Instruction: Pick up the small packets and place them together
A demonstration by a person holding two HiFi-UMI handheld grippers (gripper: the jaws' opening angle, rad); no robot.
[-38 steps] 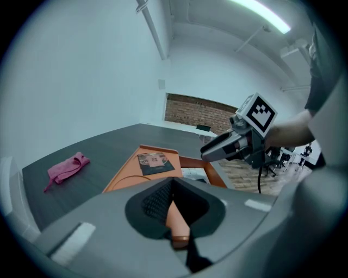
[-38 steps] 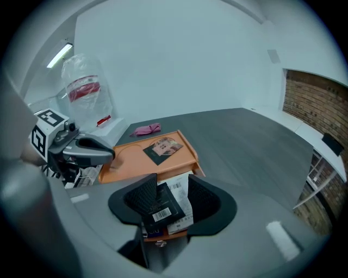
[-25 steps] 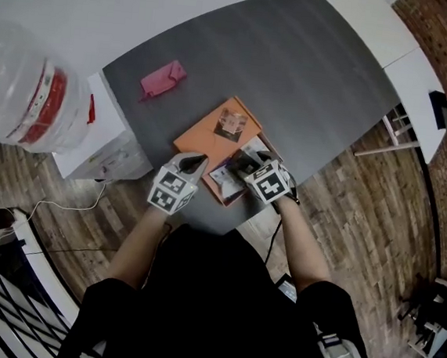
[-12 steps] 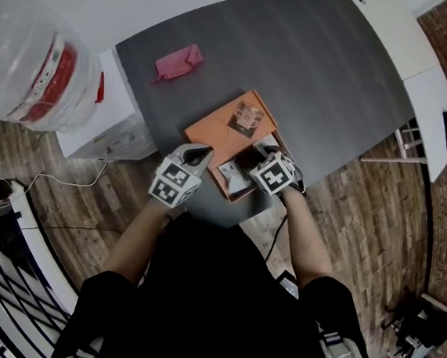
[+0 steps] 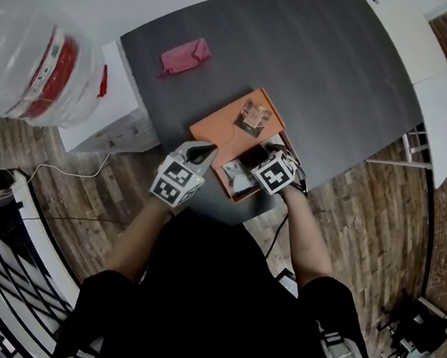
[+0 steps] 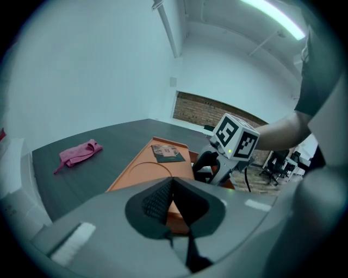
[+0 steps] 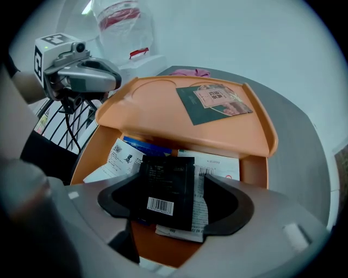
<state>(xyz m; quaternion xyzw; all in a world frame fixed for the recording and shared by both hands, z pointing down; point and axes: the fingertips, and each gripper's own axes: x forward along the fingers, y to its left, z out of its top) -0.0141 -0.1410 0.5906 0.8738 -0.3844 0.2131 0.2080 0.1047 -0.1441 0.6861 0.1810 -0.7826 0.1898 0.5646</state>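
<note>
A black packet (image 7: 163, 179) with a barcode lies on white packets (image 7: 217, 165) in the lower orange tray (image 7: 255, 174). My right gripper (image 7: 176, 191) points steeply down over it. Its jaws have just been opening and stand wide, with the black packet between them and a gap on its right side. A green packet (image 7: 215, 100) rests alone on the upper orange tray (image 5: 224, 127). My left gripper (image 6: 173, 184) is shut on nothing, hovering at that tray's near left edge. In the head view the right gripper (image 5: 255, 158) is beside the left gripper (image 5: 204, 150).
A pink cloth (image 5: 185, 56) lies on the dark table (image 5: 320, 73) beyond the trays. A big water bottle (image 5: 30, 65) and a white cabinet (image 5: 122, 133) stand left of the table. The table's near edge runs just below the trays.
My right gripper has sunk a little toward the packets in the lower tray. The left gripper has stayed where it was.
</note>
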